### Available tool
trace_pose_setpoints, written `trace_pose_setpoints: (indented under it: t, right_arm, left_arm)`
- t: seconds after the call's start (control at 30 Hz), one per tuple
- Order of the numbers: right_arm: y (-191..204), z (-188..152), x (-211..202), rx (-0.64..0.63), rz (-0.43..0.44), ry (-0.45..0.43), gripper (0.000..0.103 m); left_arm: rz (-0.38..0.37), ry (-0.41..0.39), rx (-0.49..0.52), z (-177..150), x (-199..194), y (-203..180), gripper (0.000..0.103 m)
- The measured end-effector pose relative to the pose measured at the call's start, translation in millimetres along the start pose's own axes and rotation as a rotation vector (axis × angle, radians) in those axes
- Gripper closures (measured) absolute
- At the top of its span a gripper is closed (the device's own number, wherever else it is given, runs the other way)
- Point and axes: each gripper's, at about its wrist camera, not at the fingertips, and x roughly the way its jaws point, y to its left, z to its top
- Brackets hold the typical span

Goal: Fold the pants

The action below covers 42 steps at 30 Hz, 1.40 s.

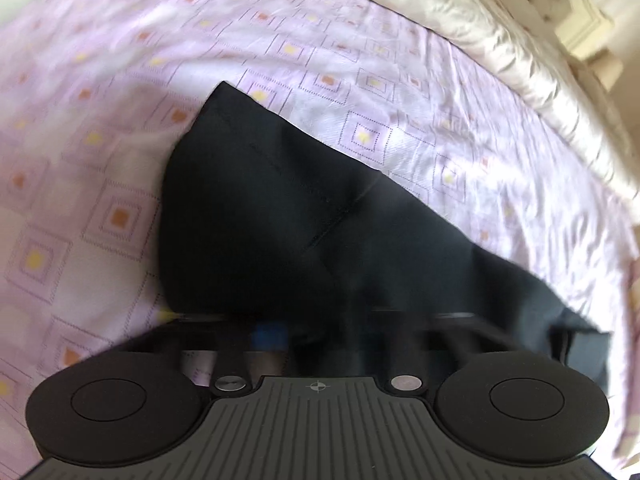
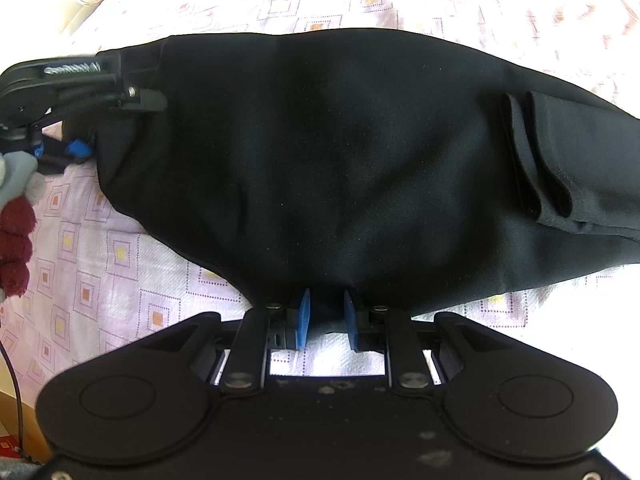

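The black pants (image 2: 340, 160) lie on a bed with a pale lilac sheet printed with squares (image 2: 120, 264). In the right wrist view my right gripper (image 2: 325, 316) has its blue pads (image 2: 304, 314) closed on the near edge of the cloth. My left gripper (image 2: 80, 136) shows at the far left of that view, holding the pants' left edge. In the left wrist view the pants (image 1: 288, 216) drape over my left gripper (image 1: 280, 336) and hide its fingers; a bit of blue pad shows. The pant legs lie folded at the right (image 2: 560, 160).
A cream quilted cover (image 1: 500, 36) lies along the far side of the bed, with a pale headboard (image 1: 580, 12) beyond. A hand in a dark red and grey glove (image 2: 16, 216) holds the left gripper. The bed's edge and floor show at lower left (image 2: 12, 420).
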Motion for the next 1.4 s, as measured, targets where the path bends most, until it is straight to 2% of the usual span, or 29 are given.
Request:
trace_pose_setpoints:
  t: [0.07,0.2,0.5,0.57,0.63,0.7,0.87,1.03,1.17,1.2,1.23,1.3,1.4]
  right_arm:
    - [-0.5,-0.2,-0.1,0.001,-0.001,0.001,0.082]
    - [1.4,-0.8,0.0,-0.007,-0.008,-0.003,0.082]
    - [16.4,-7.1,-0.4,-0.058,-0.036,-0.031,0.081]
    - [12.4,-7.4,-3.1,-0.048,-0.007,-0.034,0.082]
    - [-1.4,-7.1,-10.2,0.001,0.062,-0.045,0.082]
    - [-15.9,-8.3,-26.0,0.033,0.109,-0.095,0.082]
    - [-58.0,-11.9,-66.2,0.040,0.152,-0.170,0.081]
    - [-112.0,-22.7,-88.9,0.048,0.128,-0.186,0.081]
    - [-156.9,-33.3,-94.3,0.062,0.092,-0.161,0.081]
    - [-167.5,-36.1,-94.4,0.070,0.084,-0.151,0.081]
    - [-179.3,-38.5,-94.7,0.078,0.077,-0.140,0.081]
    - [-196.6,-43.2,-96.0,0.090,0.066,-0.129,0.080]
    - [-219.4,-48.8,-99.7,0.111,0.059,-0.127,0.078]
  left_arm:
    - [-0.040,-0.025,-0.017,1.3,-8.6,-1.2,0.083]
    - [-0.060,-0.081,0.028,3.3,-33.5,-21.5,0.083]
    - [-0.105,-0.166,0.218,-7.9,-74.7,-93.2,0.084]
    - [-0.101,-0.176,0.253,-11.9,-76.5,-112.8,0.084]
    - [-0.095,-0.183,0.278,-16.2,-78.0,-132.0,0.084]
    - [-0.087,-0.192,0.293,-21.6,-78.4,-149.5,0.084]
    - [-0.067,-0.192,0.321,-39.9,-66.7,-204.5,0.084]
    - [-0.067,-0.149,0.377,-64.2,-36.9,-261.5,0.083]
    - [-0.056,-0.042,0.389,-83.4,2.4,-294.4,0.078]
    - [-0.066,-0.022,0.383,-87.9,9.0,-299.0,0.074]
    - [-0.081,0.002,0.375,-91.9,14.6,-302.8,0.065]
    - [-0.120,0.023,0.357,-100.1,17.0,-309.5,0.055]
    - [-0.154,0.058,0.412,-113.0,16.9,-326.5,0.050]
